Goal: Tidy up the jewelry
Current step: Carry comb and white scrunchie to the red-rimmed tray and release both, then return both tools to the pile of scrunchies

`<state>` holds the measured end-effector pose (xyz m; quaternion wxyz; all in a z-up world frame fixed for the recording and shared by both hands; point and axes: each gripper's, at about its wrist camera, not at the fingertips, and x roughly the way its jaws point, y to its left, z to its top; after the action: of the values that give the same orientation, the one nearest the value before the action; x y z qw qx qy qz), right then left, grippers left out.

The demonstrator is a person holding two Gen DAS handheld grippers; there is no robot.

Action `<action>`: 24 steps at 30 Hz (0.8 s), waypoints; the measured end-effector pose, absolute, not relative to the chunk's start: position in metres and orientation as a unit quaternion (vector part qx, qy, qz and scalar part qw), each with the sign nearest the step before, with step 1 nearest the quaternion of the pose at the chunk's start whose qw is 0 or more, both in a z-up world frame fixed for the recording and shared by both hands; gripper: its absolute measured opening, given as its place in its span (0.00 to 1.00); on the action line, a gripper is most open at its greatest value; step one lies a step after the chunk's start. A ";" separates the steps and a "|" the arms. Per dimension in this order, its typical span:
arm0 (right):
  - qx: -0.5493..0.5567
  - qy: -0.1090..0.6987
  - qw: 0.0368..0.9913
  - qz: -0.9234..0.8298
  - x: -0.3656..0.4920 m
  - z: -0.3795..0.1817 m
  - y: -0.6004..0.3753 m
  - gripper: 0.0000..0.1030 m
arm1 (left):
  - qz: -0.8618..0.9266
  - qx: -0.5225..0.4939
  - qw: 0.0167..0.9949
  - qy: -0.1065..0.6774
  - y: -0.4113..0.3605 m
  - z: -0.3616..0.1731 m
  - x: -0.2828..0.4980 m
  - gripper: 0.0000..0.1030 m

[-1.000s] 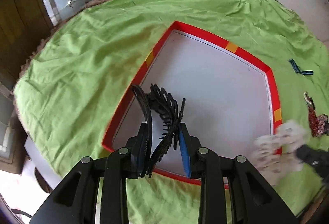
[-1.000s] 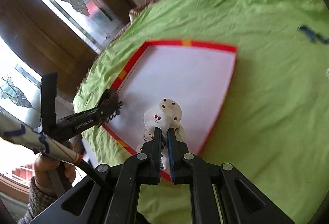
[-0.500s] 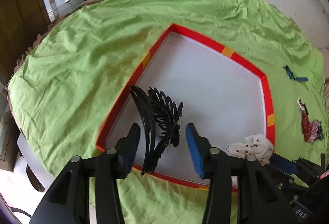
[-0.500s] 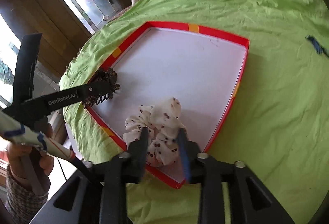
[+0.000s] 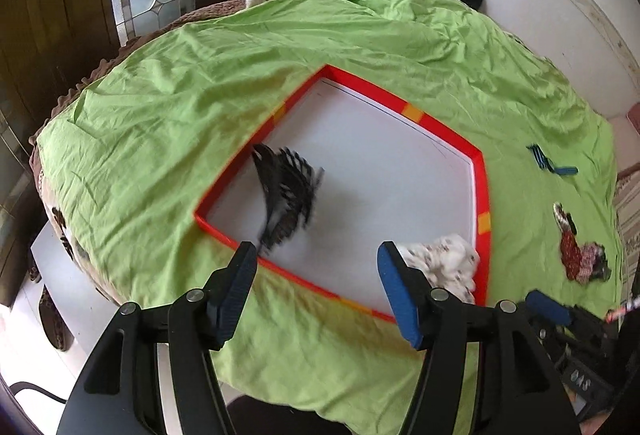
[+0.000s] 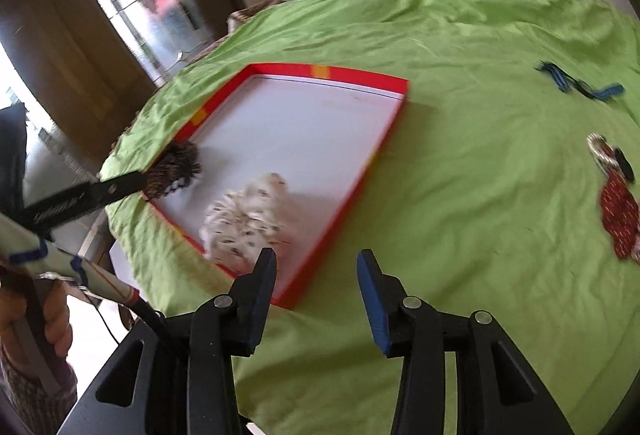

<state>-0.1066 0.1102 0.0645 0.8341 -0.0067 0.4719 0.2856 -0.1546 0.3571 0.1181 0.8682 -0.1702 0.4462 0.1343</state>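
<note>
In the red-rimmed tray (image 5: 444,129), black hair claw (image 5: 286,203) beside spotted scrunchie (image 6: 248,225).

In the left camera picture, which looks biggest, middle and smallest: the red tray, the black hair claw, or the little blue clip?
1. red tray
2. black hair claw
3. blue clip, though it lies farther from the camera, so it may look smaller than it is.

A red rim with orange patches is seen on the white tray (image 5: 482,191). The sheet (image 5: 140,139) is lime green, the claw clip (image 5: 286,201) black, the scrunchie (image 6: 248,223) white with dark spots, the ribbon (image 6: 580,83) blue.
</note>
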 end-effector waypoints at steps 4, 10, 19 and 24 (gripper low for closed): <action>0.013 0.473 0.839 0.268 -0.108 0.065 0.092 0.44 | 0.123 -0.168 0.871 0.445 0.334 0.121 -0.161 0.60; 0.022 0.470 0.847 0.248 -0.119 0.061 0.059 0.44 | 0.110 -0.121 0.881 0.443 0.292 0.130 -0.165 0.60; 0.050 0.477 0.857 0.188 -0.141 0.044 -0.026 0.44 | 0.064 -0.090 0.882 0.458 0.235 0.131 -0.156 0.60; 0.087 0.473 0.864 0.146 -0.150 0.039 -0.084 0.44 | 0.020 -0.072 0.879 0.471 0.191 0.131 -0.146 0.60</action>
<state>-0.1499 -0.0837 0.0387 0.8642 0.0874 0.4734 0.1461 -0.1456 0.1906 0.1308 0.8788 -0.0721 0.4712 0.0203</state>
